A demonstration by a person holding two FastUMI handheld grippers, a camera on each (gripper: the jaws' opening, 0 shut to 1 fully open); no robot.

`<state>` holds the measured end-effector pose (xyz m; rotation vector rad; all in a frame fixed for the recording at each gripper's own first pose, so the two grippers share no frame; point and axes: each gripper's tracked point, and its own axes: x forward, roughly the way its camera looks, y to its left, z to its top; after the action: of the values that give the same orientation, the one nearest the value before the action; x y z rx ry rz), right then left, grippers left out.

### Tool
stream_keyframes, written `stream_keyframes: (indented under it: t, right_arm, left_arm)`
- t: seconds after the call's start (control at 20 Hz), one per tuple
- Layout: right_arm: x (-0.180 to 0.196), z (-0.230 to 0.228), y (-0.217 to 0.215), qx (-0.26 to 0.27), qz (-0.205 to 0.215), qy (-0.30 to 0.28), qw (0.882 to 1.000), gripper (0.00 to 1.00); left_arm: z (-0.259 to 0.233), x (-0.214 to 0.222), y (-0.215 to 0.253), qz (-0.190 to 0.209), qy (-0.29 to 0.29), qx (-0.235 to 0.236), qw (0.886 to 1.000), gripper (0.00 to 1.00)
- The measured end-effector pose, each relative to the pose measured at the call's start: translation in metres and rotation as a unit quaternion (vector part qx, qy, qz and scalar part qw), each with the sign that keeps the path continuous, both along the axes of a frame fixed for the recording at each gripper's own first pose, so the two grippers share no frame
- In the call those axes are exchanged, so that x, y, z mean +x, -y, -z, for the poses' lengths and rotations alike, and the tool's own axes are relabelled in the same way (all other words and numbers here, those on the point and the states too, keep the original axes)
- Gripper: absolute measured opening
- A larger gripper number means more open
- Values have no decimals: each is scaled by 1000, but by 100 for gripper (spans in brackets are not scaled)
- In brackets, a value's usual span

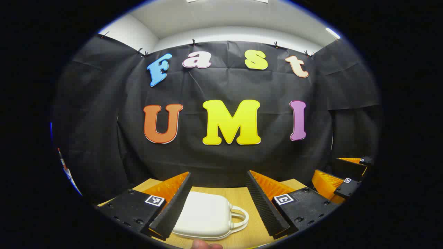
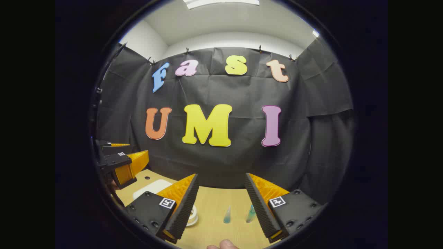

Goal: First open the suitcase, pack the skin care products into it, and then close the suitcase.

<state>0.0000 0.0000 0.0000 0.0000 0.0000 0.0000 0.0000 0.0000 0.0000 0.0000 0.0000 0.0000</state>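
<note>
Suitcase [image 1: 206, 215], small, white, hard-shelled, lies flat and closed on the wooden table [image 1: 242, 199], handles [image 1: 238, 216] pointing right in the left gripper view. Opening step not yet begun, by the look of it. Left gripper [image 1: 218, 204] hovers above with jaws spread wide, holding nothing; the case sits between and beyond its fingers. Right gripper [image 2: 221, 204] likewise wide open and empty, over two small bluish tubes [image 2: 227, 215] and a white jar [image 2: 192, 215]. Next move probably calls for finding the lid's seam or catch.
</note>
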Motion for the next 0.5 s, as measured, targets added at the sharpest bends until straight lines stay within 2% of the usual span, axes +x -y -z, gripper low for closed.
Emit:
stream_keyframes:
  t: [0.25, 0.5]
  right_arm:
    - [11, 4, 5, -1, -4, -6, 1000, 80]
    - [15, 14, 14, 7, -1, -18, 1000, 80]
  left_arm:
    - [16, 9, 7, -5, -23, -3, 1000, 98]
    - [26, 11, 19, 7, -37, -4, 999, 100]
